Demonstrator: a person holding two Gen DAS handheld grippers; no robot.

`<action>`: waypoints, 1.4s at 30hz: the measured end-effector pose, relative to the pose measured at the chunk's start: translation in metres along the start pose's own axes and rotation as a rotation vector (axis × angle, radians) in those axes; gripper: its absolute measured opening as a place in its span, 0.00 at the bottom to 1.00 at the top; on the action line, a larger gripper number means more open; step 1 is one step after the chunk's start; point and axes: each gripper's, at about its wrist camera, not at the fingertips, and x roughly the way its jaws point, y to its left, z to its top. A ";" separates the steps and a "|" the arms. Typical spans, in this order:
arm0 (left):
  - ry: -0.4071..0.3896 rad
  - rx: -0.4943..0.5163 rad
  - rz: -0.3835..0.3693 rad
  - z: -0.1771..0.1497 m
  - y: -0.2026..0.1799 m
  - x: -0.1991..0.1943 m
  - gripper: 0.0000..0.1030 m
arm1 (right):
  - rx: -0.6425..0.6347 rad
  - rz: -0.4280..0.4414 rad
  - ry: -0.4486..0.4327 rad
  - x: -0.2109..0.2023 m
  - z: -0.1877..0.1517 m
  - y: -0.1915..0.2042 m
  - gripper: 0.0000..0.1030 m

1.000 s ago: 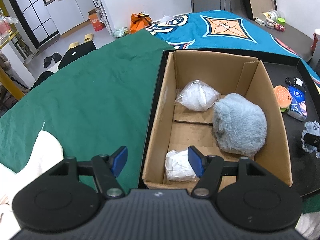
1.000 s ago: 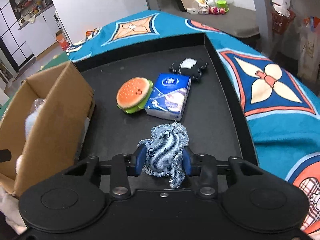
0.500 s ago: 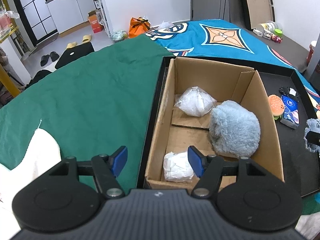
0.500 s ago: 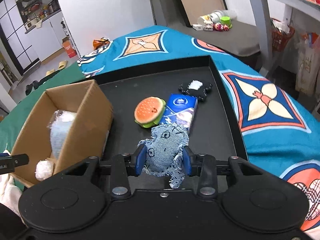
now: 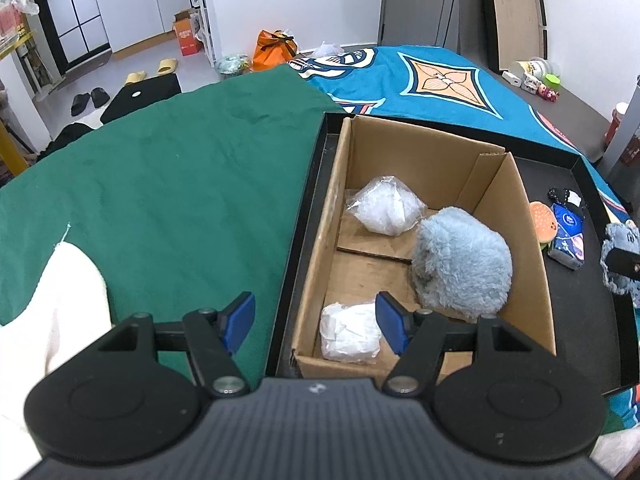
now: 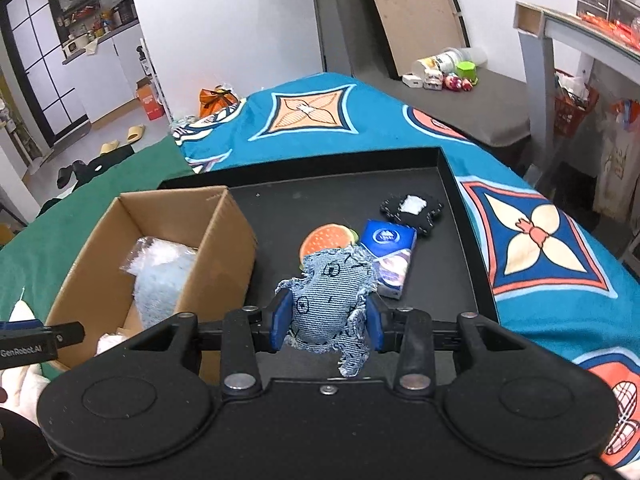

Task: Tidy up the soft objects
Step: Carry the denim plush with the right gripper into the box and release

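3 soft items in box — R gripper clamping denim toy, L gripper wide, empty.

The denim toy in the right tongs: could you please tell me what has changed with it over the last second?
The right tongs have lifted the denim toy clear of the black tray; the cardboard box interior now shows from above. The grip is unchanged. The burger toy, tissue pack and box contents stayed put; the left tongs remain open and empty over the box's near edge.
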 end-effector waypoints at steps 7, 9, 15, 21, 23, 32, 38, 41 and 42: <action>0.005 -0.018 -0.021 0.000 0.004 0.001 0.63 | -0.026 0.015 -0.026 -0.007 0.009 0.016 0.38; 0.010 -0.025 -0.030 0.000 0.006 0.003 0.63 | -0.033 0.021 -0.036 -0.009 0.011 0.022 0.38; 0.025 -0.049 -0.052 0.000 0.012 0.004 0.62 | -0.050 0.035 -0.054 -0.013 0.017 0.037 0.38; 0.021 -0.066 -0.077 -0.001 0.015 0.003 0.59 | -0.093 0.058 -0.065 -0.015 0.019 0.054 0.38; 0.022 -0.066 -0.084 -0.001 0.015 0.004 0.57 | -0.105 0.060 -0.064 -0.015 0.020 0.060 0.38; 0.041 -0.096 -0.130 -0.001 0.023 0.007 0.38 | -0.166 0.126 -0.073 -0.019 0.023 0.091 0.38; 0.052 -0.135 -0.152 -0.002 0.031 0.012 0.21 | -0.199 0.160 -0.055 -0.013 0.024 0.114 0.39; 0.054 -0.167 -0.167 -0.002 0.038 0.015 0.18 | -0.201 0.172 -0.045 -0.010 0.026 0.123 0.39; 0.055 -0.171 -0.170 -0.001 0.039 0.016 0.18 | -0.202 0.179 -0.041 -0.008 0.026 0.125 0.39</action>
